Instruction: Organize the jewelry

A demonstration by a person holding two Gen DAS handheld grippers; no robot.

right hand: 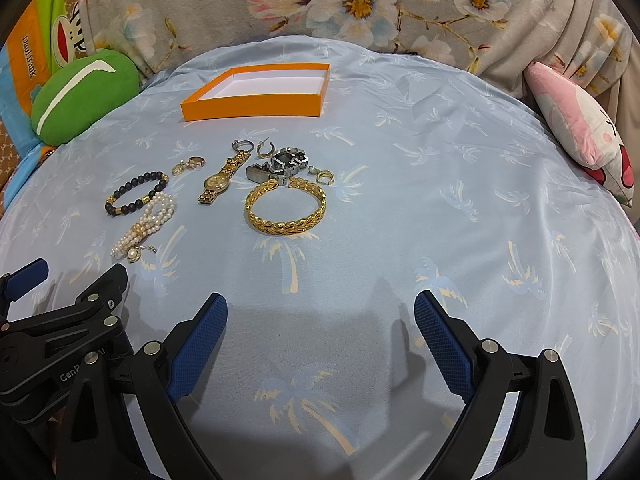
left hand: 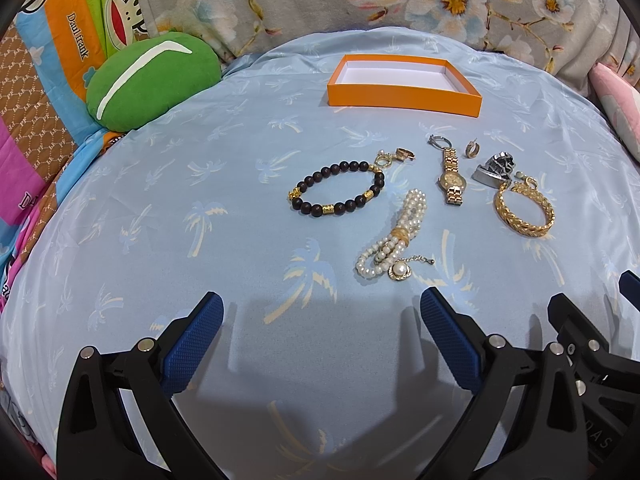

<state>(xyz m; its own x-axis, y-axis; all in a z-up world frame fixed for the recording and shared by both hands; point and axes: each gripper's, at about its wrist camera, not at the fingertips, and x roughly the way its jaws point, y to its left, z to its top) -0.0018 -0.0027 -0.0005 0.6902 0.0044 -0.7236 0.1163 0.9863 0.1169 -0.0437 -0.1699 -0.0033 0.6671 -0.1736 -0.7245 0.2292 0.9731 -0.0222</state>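
Jewelry lies on a light blue palm-print sheet: a dark bead bracelet, a pearl bracelet, a gold watch, a gold chain bracelet, a silver bracelet, small earrings and rings. Behind them stands an empty orange box. My left gripper is open and empty, short of the pearl bracelet. My right gripper is open and empty, short of the gold chain bracelet. The box also shows in the right wrist view.
A green cushion sits at the back left. A pink plush pillow lies at the right edge. A floral blanket runs along the back. The right gripper's body shows at the lower right of the left wrist view.
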